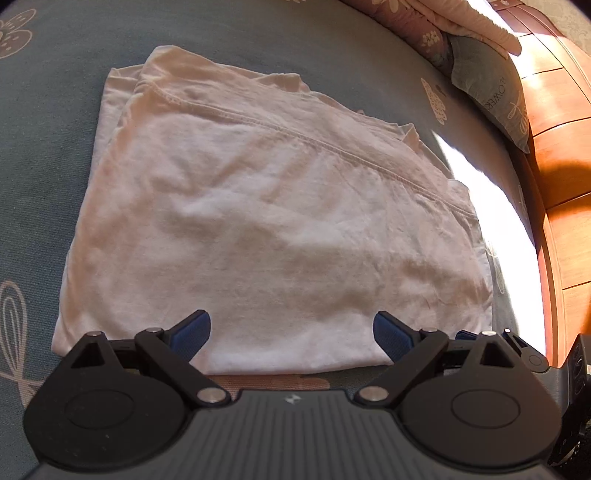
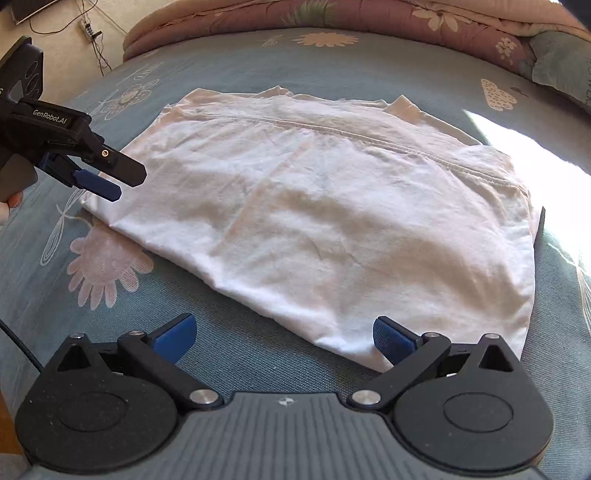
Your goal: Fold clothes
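Note:
A folded white garment [image 1: 258,221] lies flat on a blue-grey bed sheet [image 1: 55,110], with a stitched hem running across its far half. My left gripper [image 1: 291,334] hovers open over the garment's near edge, nothing between its blue pads [image 1: 192,336]. In the right wrist view the same garment [image 2: 314,221] fills the middle, and my right gripper [image 2: 284,338] is open just before its near corner, the right pad [image 2: 393,341] over the cloth. The left gripper [image 2: 114,182] shows there at the garment's left edge, held by a hand.
A pink floral quilt [image 2: 332,18] and a grey pillow [image 1: 491,85] lie along the far side of the bed. A wooden headboard [image 1: 561,147] stands at the right. Bright sunlight [image 2: 546,155] falls on the sheet right of the garment. Cables and a power strip [image 2: 88,29] lie on the floor.

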Demonstrator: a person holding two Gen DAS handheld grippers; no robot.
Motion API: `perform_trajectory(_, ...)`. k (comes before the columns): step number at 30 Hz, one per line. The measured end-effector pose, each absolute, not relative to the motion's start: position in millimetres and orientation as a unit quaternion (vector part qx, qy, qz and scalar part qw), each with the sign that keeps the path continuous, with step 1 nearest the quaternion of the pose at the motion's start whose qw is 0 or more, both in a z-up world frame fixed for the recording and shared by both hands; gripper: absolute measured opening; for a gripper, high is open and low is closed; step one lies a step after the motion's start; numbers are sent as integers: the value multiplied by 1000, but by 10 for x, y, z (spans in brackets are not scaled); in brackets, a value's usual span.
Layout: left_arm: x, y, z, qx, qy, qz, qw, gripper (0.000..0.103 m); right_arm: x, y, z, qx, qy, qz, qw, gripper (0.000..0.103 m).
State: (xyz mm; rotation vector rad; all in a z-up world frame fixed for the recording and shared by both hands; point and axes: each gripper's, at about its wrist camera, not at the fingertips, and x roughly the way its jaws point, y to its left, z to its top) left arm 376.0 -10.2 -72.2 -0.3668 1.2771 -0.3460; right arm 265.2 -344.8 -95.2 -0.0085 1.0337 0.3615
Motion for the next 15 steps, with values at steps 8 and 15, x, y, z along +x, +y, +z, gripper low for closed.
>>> perform_trajectory(8, 3580, 186, -872, -233, 560, -174, 776, 97, 2700, -3402, -1116, -13, 502, 139, 853, 103)
perform_trajectory(15, 3695, 372, -673, -195, 556, -131, 797, 96, 2688, -3265, -1169, -59, 501, 123, 855, 103)
